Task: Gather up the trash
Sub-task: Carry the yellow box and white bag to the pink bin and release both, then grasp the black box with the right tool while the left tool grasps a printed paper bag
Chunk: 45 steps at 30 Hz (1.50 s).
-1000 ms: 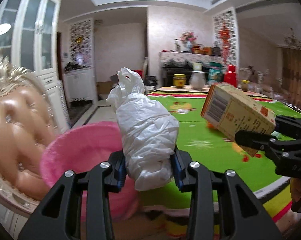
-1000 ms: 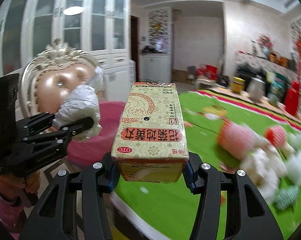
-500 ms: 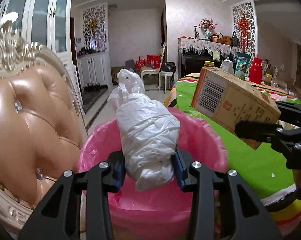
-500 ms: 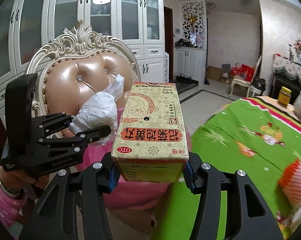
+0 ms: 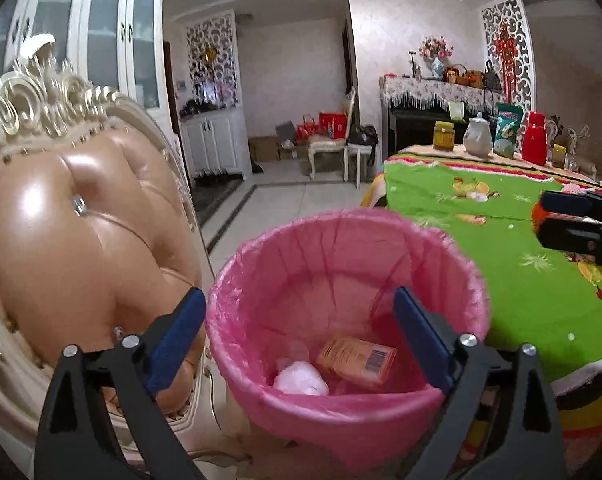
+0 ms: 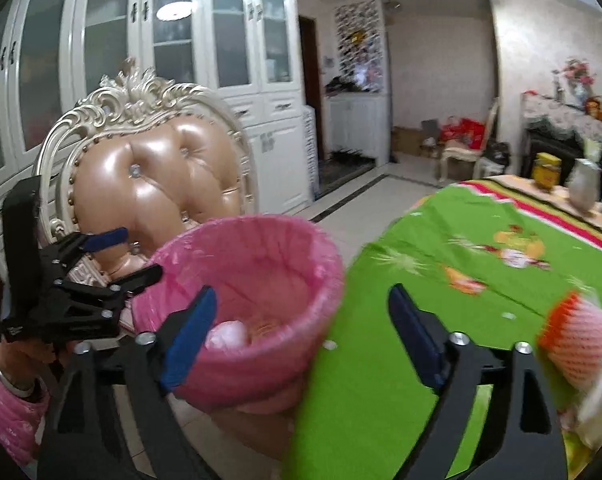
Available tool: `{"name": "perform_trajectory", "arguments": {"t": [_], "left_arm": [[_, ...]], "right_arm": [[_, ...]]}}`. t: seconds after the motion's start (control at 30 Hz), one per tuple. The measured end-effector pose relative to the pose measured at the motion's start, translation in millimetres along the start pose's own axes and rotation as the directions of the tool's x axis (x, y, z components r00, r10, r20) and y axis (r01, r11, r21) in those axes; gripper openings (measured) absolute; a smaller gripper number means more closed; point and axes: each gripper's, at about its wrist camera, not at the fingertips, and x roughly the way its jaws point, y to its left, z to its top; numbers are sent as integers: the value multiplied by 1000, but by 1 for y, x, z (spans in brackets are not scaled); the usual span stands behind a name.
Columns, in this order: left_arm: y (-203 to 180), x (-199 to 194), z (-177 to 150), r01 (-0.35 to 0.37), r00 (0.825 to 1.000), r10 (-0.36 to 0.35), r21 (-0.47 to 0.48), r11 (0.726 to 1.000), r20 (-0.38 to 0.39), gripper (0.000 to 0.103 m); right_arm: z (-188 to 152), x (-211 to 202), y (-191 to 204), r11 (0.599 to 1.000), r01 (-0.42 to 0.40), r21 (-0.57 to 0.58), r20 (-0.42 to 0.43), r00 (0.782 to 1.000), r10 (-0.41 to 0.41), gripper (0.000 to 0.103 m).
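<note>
Trash is seen inside a round bin lined with a pink plastic bag: an orange cardboard box and a crumpled white plastic wad. Above it, left gripper and right gripper jaws are opening, nothing between them.

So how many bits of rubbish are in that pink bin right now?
2. A white bundle of plastic lies at the bottom of the pink bin, and a cardboard box lies beside it. Anything underneath would be hidden.

The round pink-lined bin gapes open from above, hemmed by the glossy tan tufted chair and green-clothed table.
</note>
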Motion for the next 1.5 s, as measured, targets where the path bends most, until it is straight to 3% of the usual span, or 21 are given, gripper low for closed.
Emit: {"name": "perform_trajectory", "arguments": {"t": [0.2,0.33,0.37,0.53,0.73,0.93,1.03,1.1,1.27,1.43,1.5], "left_arm": [[-70,-37,17,104,993,-105,21,994,59,98],[-125,-37,22,197,979,-202,103,975,36,98],[-136,-36,22,222,974,-226,107,969,23,98],[-209,-18,25,408,911,-400,73,910,-106,98],[-300,-5,26,514,852,-498,83,854,-161,98],[-375,0,28,570,816,-549,89,817,-181,98],[-398,10,33,575,811,-552,90,813,-191,98],[-411,27,38,570,807,-547,57,819,-222,86],[-429,67,44,555,789,-537,-28,831,-299,69],[-445,85,40,537,789,-513,-25,843,-338,60],[-451,89,42,518,804,-488,-4,856,-340,59]], "right_arm": [[-24,-56,-41,986,160,56,13,987,-161,87],[-40,-101,-78,954,274,122,26,960,-279,87],[-47,-117,-93,936,320,150,25,945,-327,87],[-80,-176,-158,859,444,256,-15,890,-456,87],[-126,-234,-227,754,532,384,-88,834,-544,87],[-154,-266,-270,668,603,436,-156,782,-603,87],[-166,-275,-291,626,621,472,-191,765,-615,87],[-172,-279,-299,606,624,493,-205,760,-616,87],[-178,-282,-314,590,626,511,-217,757,-616,87],[-182,-277,-334,581,633,511,-255,757,-601,83],[-182,-273,-340,574,635,517,-273,758,-592,83]]}}
